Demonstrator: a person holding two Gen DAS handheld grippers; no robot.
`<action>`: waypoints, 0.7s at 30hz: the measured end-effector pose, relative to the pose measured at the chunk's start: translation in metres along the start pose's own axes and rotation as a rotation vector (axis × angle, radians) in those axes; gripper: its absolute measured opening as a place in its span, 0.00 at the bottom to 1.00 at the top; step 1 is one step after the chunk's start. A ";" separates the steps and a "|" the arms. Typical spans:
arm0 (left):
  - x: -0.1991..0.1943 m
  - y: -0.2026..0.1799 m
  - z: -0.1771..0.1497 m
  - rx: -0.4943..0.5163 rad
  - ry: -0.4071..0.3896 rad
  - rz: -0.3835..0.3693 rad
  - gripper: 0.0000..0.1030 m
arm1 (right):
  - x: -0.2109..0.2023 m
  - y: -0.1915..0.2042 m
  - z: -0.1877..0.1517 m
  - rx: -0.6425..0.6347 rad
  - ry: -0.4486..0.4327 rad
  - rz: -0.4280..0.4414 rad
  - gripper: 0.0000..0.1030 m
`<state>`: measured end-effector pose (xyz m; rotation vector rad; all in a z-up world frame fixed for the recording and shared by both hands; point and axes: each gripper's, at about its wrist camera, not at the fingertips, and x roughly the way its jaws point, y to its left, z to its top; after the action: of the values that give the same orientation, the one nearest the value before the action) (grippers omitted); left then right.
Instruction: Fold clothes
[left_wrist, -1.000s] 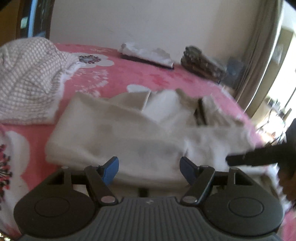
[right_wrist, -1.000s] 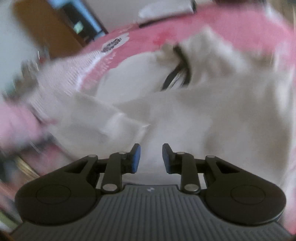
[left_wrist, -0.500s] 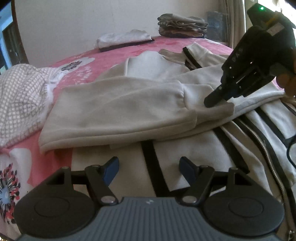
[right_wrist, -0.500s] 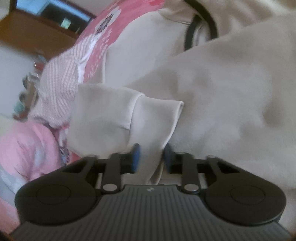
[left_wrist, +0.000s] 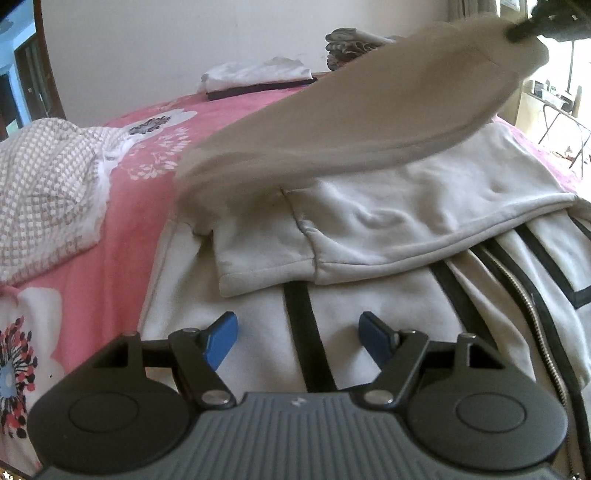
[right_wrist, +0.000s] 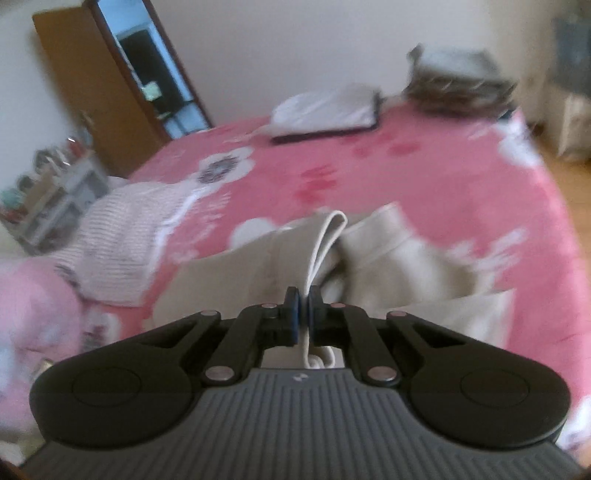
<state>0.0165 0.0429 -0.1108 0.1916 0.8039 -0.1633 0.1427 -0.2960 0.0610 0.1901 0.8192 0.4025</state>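
A cream zip-up jacket with black stripes (left_wrist: 388, 229) lies on the pink flowered bed (left_wrist: 133, 229). My left gripper (left_wrist: 297, 338) is open and empty, low over the jacket's striped front near its hem. My right gripper (right_wrist: 305, 308) is shut on the cuff of the jacket's sleeve (right_wrist: 325, 240). In the left wrist view the sleeve (left_wrist: 369, 110) rises slanting from the jacket's left shoulder to the right gripper at the top right corner (left_wrist: 546, 22). The rest of the jacket (right_wrist: 388, 273) hangs and lies below the right gripper.
A checked white garment (left_wrist: 40, 184) lies crumpled at the left of the bed. A folded white item on a dark one (left_wrist: 258, 79) and a stack of folded clothes (left_wrist: 354, 44) sit at the far edge by the wall. A wooden door (right_wrist: 99, 92) stands at left.
My right gripper has closed on the sleeve cuff and lifted it high off the jacket, toward the right. My left gripper has stayed open over the jacket front.
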 end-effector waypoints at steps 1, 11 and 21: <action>0.000 0.000 0.000 0.001 0.000 0.001 0.72 | -0.004 -0.008 -0.001 -0.002 0.004 -0.031 0.03; -0.017 0.005 0.009 0.002 -0.027 0.052 0.72 | 0.004 -0.043 -0.035 0.079 0.048 -0.097 0.03; -0.003 0.018 0.049 -0.040 -0.099 0.149 0.72 | -0.025 -0.049 -0.021 0.099 -0.008 -0.070 0.03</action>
<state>0.0520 0.0493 -0.0733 0.2030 0.6913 -0.0163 0.1254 -0.3508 0.0479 0.2538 0.8365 0.2953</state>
